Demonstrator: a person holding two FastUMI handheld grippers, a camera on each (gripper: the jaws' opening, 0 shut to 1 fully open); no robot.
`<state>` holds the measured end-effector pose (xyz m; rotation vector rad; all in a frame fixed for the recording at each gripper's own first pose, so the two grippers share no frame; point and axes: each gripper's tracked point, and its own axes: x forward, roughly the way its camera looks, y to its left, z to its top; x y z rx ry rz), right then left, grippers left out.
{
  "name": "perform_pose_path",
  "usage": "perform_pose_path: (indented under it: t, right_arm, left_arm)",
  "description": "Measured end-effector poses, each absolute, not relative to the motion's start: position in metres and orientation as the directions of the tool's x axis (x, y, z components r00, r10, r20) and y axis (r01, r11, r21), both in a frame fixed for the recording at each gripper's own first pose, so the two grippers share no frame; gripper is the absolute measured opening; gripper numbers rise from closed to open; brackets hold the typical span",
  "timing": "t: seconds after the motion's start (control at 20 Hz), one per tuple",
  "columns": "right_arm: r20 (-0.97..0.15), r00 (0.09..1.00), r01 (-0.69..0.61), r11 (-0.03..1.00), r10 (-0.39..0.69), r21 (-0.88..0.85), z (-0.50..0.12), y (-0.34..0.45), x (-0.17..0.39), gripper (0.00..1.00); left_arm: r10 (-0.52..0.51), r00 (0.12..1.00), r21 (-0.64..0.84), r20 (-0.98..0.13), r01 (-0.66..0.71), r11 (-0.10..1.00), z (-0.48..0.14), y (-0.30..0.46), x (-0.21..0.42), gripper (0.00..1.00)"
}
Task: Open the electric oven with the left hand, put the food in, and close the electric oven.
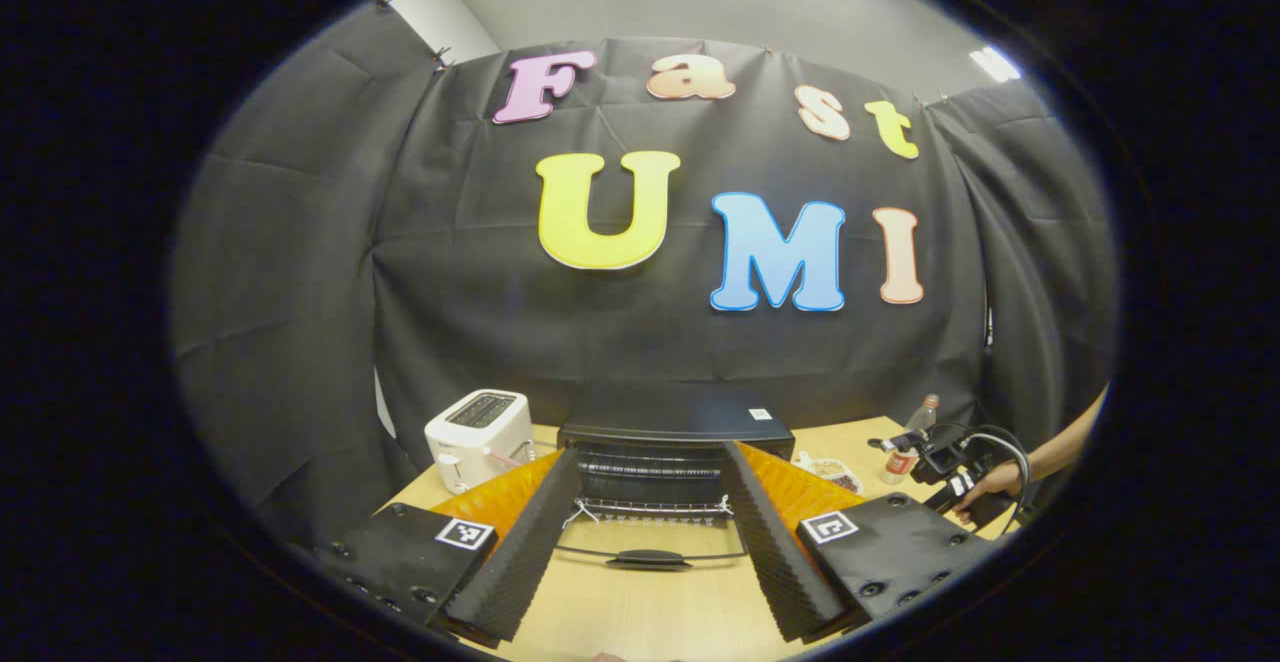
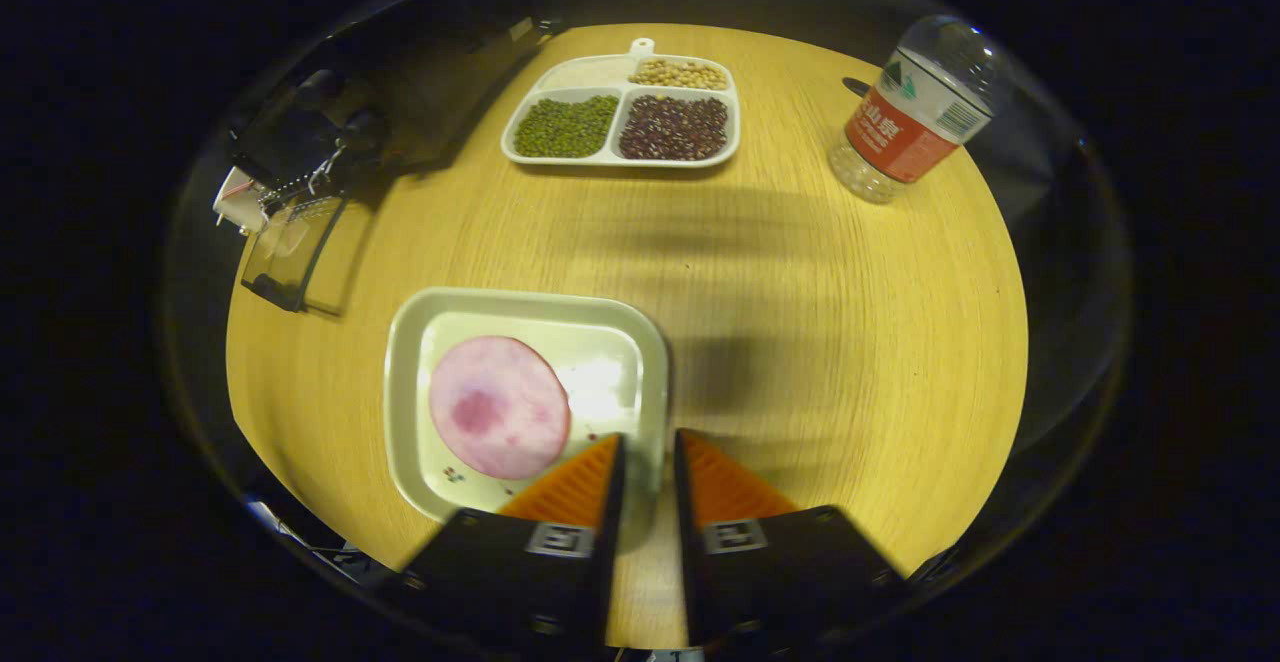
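With the oven [image 1: 675, 442] open, our left gripper [image 1: 650, 552] hangs spread while our right gripper [image 2: 648, 462] clamps the tray [image 2: 655, 382] rim for loading.

The left gripper [image 1: 650, 502] is held level, its fingers spread wide apart. The right gripper [image 2: 648, 462] points downward with its fingers drawn close, a narrow gap between them. A hand [image 1: 985, 487] grips it

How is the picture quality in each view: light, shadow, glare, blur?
Left gripper view: evenly lit, sharp, fisheye bends the oven. Right gripper view: warm dim light, slight blur, broad shadows on the table, glare on the square plate beside the ham slice.
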<state>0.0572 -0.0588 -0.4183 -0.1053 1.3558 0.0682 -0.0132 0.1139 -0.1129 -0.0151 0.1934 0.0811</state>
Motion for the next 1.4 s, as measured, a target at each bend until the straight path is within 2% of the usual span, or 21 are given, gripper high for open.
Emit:
perform_pose_path:
  t: [0.05,0.15,0.3,0.4,0.45,0.6,0.8,0.9,1.05,1.4]
  right_arm:
    - [-0.975,0.221,-0.114,0.993,-0.001,-0.027,-0.436,-0.060,0.054,0.09]
    - [-0.978,0.205,-0.108,0.994,0.035,0.013,-0.416,-0.057,0.050,0.01]
    - [-0.973,0.209,-0.079,0.993,0.099,0.084,-0.418,-0.061,0.050,0.01]
    - [-0.963,0.196,0.004,0.982,0.185,0.190,-0.418,-0.057,0.045,0.01]
    - [-0.954,0.188,0.055,0.967,0.235,0.249,-0.418,-0.055,0.043,0.00]
    - [-0.896,0.178,0.195,0.878,0.407,0.437,-0.417,-0.044,0.027,0.01]
    - [-0.790,0.278,0.322,0.722,0.546,0.613,-0.415,-0.034,0.020,0.01]
    - [-0.746,0.332,0.348,0.660,0.577,0.666,-0.414,-0.031,0.017,0.00]
    - [-0.716,0.375,0.359,0.620,0.588,0.697,-0.413,-0.027,0.015,0.01]
    - [-0.688,0.448,0.298,0.630,0.571,0.717,-0.362,-0.006,-0.006,0.01]
  left_arm:
    - [0.077,0.979,-0.008,-0.191,-0.080,0.997,-0.112,0.114,-0.013,0.96]
    - [0.071,0.980,-0.001,-0.184,-0.073,0.997,-0.108,0.113,-0.011,0.96]
    - [0.065,0.982,0.017,-0.175,-0.063,0.998,-0.101,0.116,-0.011,0.92]
    - [0.068,0.982,0.017,-0.174,-0.066,0.998,-0.099,0.118,-0.011,1.00]
    - [0.068,0.982,0.014,-0.175,-0.067,0.998,-0.098,0.117,-0.010,0.98]
    - [0.065,0.981,0.008,-0.182,-0.064,0.998,-0.101,0.114,-0.008,0.93]
    - [0.053,0.982,0.019,-0.182,-0.051,0.999,-0.097,0.107,-0.006,0.92]
    - [0.050,0.983,0.024,-0.178,-0.046,0.999,-0.095,0.104,-0.007,0.94]
    - [0.041,0.985,0.019,-0.167,-0.039,0.999,-0.089,0.100,-0.006,0.97]
    - [0.016,0.991,0.000,-0.133,-0.016,1.000,-0.076,0.096,-0.008,1.00]
